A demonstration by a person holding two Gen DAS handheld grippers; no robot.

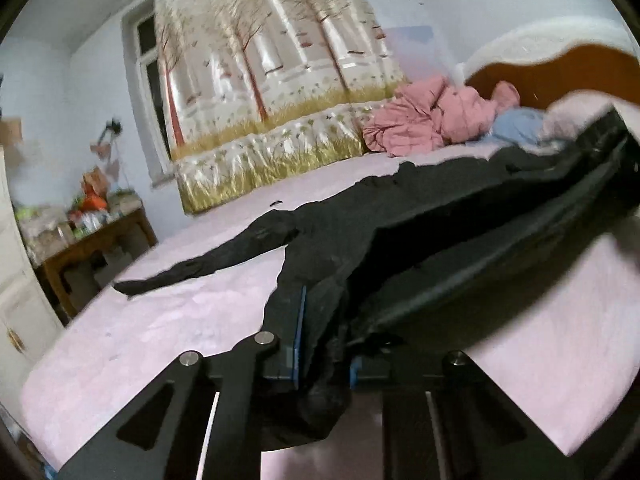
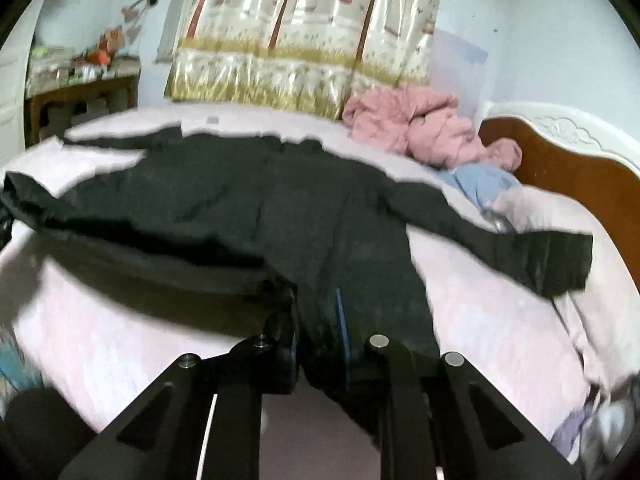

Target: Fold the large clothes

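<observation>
Both grippers clamped on the big dark-green padded jacket [image 2: 248, 208], near hem lifted

Left fingers [image 1: 300, 320] and right fingers [image 2: 340, 320] only pinched thin edges, so the heavy fabric could've slipped out onto the pink bed [image 2: 100, 320].

Dim, cool indoor light, strong motion blur throughout, fisheye bending and dark vignette at the edges.

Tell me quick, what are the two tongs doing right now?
Left tongs: closed on the near edge of the dark coat.
Right tongs: closed on the same coat's near edge.
</observation>
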